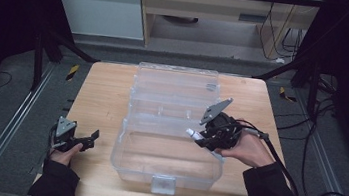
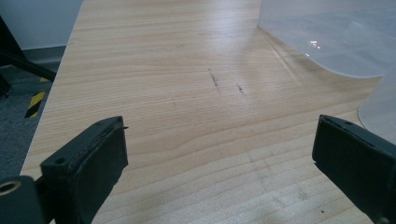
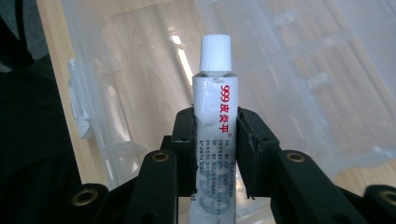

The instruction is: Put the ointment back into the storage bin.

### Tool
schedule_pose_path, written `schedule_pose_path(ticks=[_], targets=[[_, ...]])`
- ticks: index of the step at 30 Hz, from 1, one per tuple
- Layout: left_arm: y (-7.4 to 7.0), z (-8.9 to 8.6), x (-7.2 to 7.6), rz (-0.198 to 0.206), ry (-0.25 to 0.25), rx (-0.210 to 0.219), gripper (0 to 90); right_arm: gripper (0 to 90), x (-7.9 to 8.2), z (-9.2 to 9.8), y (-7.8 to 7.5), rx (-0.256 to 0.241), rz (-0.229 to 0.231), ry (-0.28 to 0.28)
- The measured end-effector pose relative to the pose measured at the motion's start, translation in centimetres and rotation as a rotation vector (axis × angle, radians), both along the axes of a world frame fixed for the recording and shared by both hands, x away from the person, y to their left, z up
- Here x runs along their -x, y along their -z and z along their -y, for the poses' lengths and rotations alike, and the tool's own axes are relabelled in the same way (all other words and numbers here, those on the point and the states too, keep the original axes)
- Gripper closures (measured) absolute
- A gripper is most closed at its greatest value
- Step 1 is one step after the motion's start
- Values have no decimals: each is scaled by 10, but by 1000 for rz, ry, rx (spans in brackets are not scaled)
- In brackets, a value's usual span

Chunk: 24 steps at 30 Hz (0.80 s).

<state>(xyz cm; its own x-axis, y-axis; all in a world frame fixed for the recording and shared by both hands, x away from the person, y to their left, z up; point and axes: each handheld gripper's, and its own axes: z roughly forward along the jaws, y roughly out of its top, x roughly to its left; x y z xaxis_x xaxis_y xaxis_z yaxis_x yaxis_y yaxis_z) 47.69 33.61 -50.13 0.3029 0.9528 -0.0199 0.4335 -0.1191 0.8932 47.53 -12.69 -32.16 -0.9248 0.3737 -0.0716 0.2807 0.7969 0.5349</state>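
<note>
A: What's around?
B: An open clear plastic organizer box [image 1: 171,128] on the wooden table [image 1: 102,99]. The left gripper [image 1: 88,139] rests beside it, jaws apart.
A: The ointment tube [image 3: 215,116]?
B: Clamped in the right gripper [image 3: 215,140], above the box.

We hold our left gripper [image 1: 88,138] low near the table's left front corner, forearm coming in from the front edge, hand [image 1: 66,154] wrapped under the gripper body, its grey plate facing up. Its jaws stand wide apart and point toward the table's middle. Our right hand [image 1: 249,150] sits near the table's right edge, raised, wrist turned inward. Our right gripper [image 1: 201,137] points left, jaws clamped close together.
</note>
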Motion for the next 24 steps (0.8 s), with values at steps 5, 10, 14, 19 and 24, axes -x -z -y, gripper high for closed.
schedule_pose_path(ticks=[5,10,14,19,24], targets=[[0,0,0,0,1,0,27,698,-2,-13,8,27,-11,-35],[0,0,0,0,1,-1,27,697,-3,-25,18,56,-31,-73],[0,0,0,2,0,2,27,698,-4,-30,25,82,-34,-104],[0,0,0,1,1,2,27,698,-6,-37,37,120,-59,-145],[0,0,0,1,2,4,27,698,-6,-43,48,159,-76,-179]])
